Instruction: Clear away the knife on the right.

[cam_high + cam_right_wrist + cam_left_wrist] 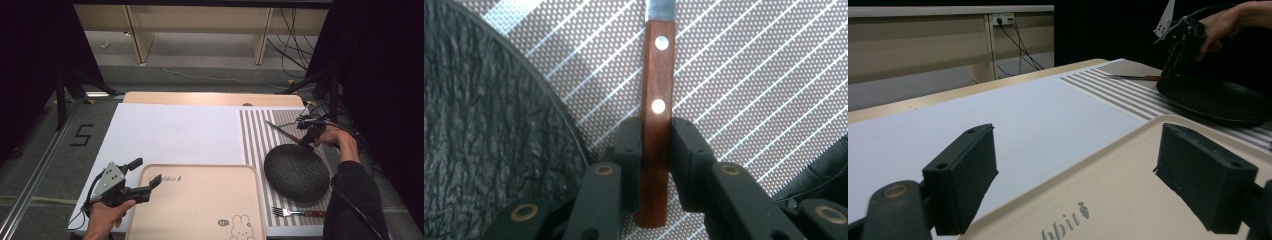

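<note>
A knife (282, 131) with a brown riveted wooden handle (656, 100) lies on the striped placemat (255, 135), just beyond the black textured plate (297, 172). My right gripper (309, 136) is shut on that handle, its pads (629, 145) pressing both sides close to the plate's rim (569, 120). At the near left, my left gripper (146, 172) stands open over the left edge of the beige tray (195, 200), with nothing between its fingers (963, 175). The left gripper view shows the right gripper (1178, 50) far off by the plate (1218, 100).
A fork (295, 213) lies on the placemat near the table's front edge, in front of the plate. A white sheet (170, 132) covers the table's left and middle. The tray carries a rabbit print (240, 226). Cables trail off the table's far right.
</note>
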`<state>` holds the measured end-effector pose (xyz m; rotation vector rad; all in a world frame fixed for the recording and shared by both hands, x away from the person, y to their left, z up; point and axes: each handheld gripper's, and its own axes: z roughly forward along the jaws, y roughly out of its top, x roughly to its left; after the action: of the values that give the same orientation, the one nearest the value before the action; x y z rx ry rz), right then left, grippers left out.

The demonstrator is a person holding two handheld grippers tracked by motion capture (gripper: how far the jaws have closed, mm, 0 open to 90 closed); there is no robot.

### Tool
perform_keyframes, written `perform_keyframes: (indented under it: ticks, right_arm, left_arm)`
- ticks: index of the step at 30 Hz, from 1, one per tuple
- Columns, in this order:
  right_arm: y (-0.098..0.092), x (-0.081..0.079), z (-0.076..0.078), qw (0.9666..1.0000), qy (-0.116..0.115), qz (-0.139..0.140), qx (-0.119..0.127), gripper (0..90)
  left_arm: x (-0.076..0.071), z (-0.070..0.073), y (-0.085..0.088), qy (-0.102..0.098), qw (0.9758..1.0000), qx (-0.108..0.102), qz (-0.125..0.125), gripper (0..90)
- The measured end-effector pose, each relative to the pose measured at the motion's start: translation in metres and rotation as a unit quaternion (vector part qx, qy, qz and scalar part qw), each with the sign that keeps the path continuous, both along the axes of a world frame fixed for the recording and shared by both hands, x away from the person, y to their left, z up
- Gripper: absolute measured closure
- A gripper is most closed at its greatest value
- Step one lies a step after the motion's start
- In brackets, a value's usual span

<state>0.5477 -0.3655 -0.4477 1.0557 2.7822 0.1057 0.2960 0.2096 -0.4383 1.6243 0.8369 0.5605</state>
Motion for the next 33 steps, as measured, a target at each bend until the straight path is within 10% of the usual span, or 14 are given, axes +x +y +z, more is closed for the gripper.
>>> perform_keyframes:
  ticks: [33]
  right_arm:
    - [0.023,0.004,0.027,0.9977,-0.058,0.009,-0.032,76.5]
  left_arm:
    - [0.0,0.001,0.0,-0.002,1.0,-0.005,0.0,15.8]
